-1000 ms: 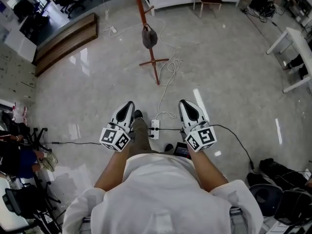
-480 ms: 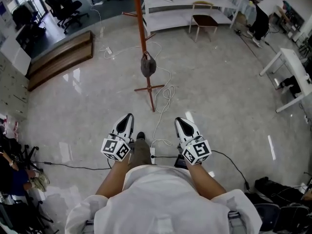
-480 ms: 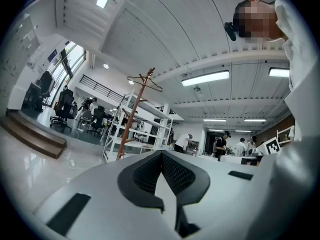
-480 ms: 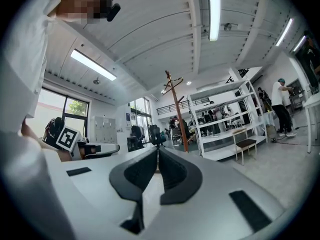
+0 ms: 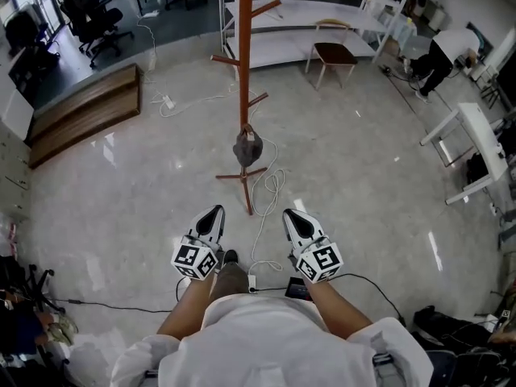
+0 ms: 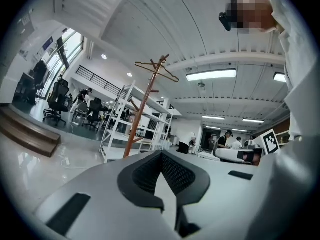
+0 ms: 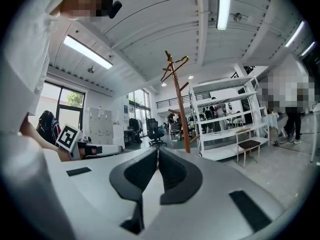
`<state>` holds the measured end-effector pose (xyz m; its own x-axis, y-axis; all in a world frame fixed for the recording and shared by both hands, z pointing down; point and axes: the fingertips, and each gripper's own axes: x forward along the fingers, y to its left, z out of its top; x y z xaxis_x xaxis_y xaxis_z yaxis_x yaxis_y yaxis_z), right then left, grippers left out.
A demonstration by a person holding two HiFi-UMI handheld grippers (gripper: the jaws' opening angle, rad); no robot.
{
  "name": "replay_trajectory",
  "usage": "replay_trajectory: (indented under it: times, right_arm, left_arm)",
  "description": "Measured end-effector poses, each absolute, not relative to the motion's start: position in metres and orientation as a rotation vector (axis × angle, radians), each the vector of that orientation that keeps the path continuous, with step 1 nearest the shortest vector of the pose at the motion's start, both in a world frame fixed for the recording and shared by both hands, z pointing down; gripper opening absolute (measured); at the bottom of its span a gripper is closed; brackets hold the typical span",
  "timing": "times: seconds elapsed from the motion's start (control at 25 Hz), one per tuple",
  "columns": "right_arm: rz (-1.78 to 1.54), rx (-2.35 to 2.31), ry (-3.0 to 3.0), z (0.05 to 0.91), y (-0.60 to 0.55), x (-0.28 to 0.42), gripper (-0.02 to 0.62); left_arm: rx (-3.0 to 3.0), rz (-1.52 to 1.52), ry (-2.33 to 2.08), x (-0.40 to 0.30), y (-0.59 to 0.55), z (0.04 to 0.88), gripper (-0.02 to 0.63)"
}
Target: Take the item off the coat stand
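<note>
Both are held low in front of the person and carry nothing: the left hand-held gripper point(image 5: 214, 213) has its jaws pressed together, and so does the right hand-held gripper point(image 5: 288, 217). The coat stand point(image 5: 245, 63) rises well ahead of them, roughly between their two lines. A grey pouch point(image 5: 247, 147) hangs from a low peg on it, ahead of the left one's tip and a little to its right. A bare hanger point(image 7: 175, 66) sits on the top, far above both.

Several things could go wrong from here. The cable point(image 5: 270, 188) lies in loops on the floor between the hand-held grippers and the stand's feet point(image 5: 242, 177), so a step forward may catch it. The stand looks slender on thin feet, so a sideways tug on the pouch could tip it. The pegs slant upward, so the pouch probably has to be lifted off, not dragged. Jaws still together on arrival would only knock the pouch and set it swinging.
</note>
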<state>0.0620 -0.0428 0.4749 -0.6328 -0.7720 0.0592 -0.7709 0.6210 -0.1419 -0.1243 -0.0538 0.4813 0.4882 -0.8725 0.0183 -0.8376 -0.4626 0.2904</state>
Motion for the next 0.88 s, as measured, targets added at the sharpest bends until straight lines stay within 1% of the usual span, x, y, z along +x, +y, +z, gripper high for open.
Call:
replay_trajectory:
  times: [0.2,0.4,0.88]
  right_arm:
    - [-0.301,-1.428,2.808,0.483,-0.092,0.030,0.026]
    - [-0.272,-1.540,2.779,0.483,-0.129,0.003,0.026]
    - [-0.301,-1.668,2.786,0.505,-0.194,-0.016,0.028]
  left_arm:
    - [2.488,-0.160,-1.353,-0.148,-0.102,0.497,0.014]
    - [2.540,-0.120,-1.215,-0.164,-0.138,0.508,0.014]
    - [2.572,-0.076,-1.057,-0.176,-0.214,0.534,0.015]
